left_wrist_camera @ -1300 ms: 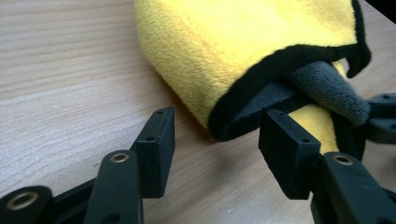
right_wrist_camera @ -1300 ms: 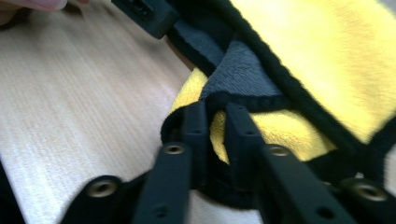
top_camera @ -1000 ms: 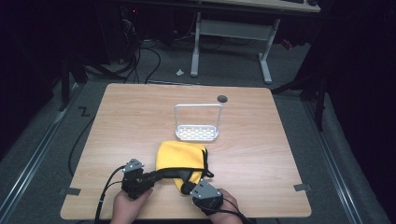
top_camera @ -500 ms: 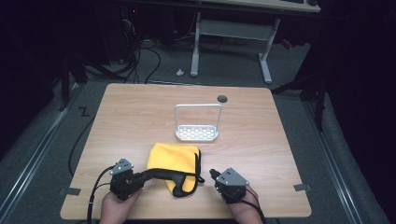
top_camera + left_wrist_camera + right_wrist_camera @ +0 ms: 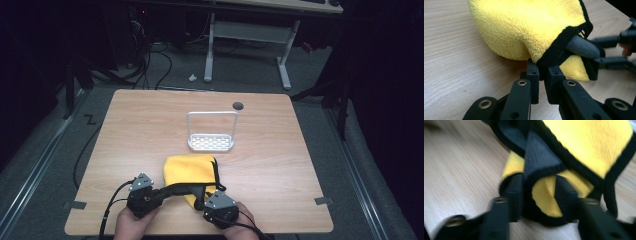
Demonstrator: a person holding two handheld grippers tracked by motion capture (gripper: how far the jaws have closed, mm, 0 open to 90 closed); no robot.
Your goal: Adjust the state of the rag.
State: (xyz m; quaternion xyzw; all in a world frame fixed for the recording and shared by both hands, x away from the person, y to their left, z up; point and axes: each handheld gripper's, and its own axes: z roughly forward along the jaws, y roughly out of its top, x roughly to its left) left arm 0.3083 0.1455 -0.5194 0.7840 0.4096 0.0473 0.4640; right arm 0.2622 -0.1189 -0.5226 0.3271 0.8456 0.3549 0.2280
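A yellow fleece cloth with black edging [image 5: 192,172] lies bunched near the front edge of a light wood-grain counter [image 5: 140,130], its near end caught between two hand-held grippers. The left gripper [image 5: 541,68] has its jaws drawn almost together on the black hem where the pile folds under, pinching the fabric at the cloth's near corner. The right gripper [image 5: 537,187] comes in from the opposite side with its jaws set wider, straddling a folded lobe of yellow and black trim; that view is blurred, so whether the jaws actually press the fabric cannot be told.

The cloth looks light, soft and limp: it should drape and sag from any hold rather than keep its shape, and its fuzzy pile ought to give the jaws good friction. The stitched black hem seems the soundest place to take it, being thicker and less likely to slip than a single layer of fleece. Nothing about it appears fragile.

Behind the cloth, a little apart from it, stands a white perforated rack with an upright wire-frame handle [image 5: 211,132], the one obstacle on the surface. A small dark round grommet [image 5: 238,105] sits farther back. Open wood stretches to either side and towards the far edge, giving ample room to spread or drag the cloth; the front edge lies close behind the person's hands [image 5: 132,225].
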